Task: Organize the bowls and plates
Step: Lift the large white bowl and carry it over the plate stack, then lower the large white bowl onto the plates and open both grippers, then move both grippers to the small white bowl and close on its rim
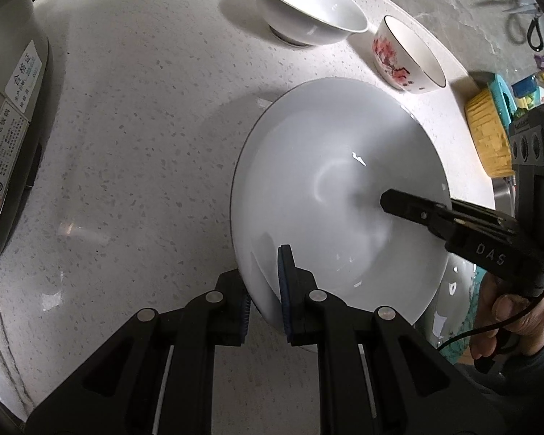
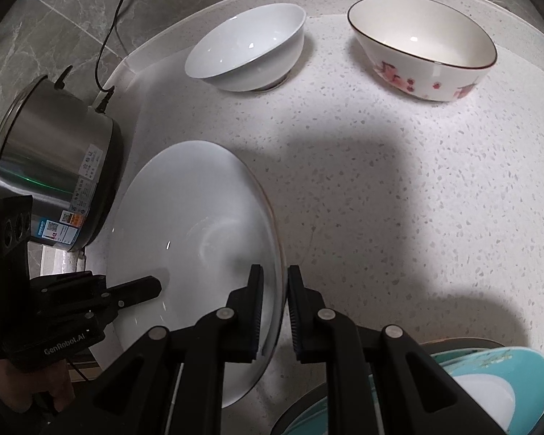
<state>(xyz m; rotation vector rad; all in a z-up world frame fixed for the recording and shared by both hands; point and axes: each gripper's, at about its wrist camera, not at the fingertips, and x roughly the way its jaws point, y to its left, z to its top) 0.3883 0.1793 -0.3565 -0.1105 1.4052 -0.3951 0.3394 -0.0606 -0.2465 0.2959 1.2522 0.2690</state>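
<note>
A large white deep plate (image 1: pixel 326 181) (image 2: pixel 192 224) is tilted low over the speckled counter, held at two opposite sides. My left gripper (image 1: pixel 266 297) is shut on its near rim, one pad inside and one outside. My right gripper (image 2: pixel 276 311) is shut on the opposite rim in the same way. In each view the other gripper's upper finger lies on the plate's inner face. A plain white bowl (image 1: pixel 308 3) (image 2: pixel 246 47) and a bowl with red flowers (image 1: pixel 406 54) (image 2: pixel 424 50) stand upright at the back of the counter.
A steel rice cooker (image 1: pixel 7 108) (image 2: pixel 50 156) with a black cord stands at the counter's left end. Teal plates (image 2: pixel 507 373) are stacked at the lower right. A yellow ribbed item (image 1: pixel 489 134) lies by the sink edge. A person's hand (image 1: pixel 507 319) grips the right handle.
</note>
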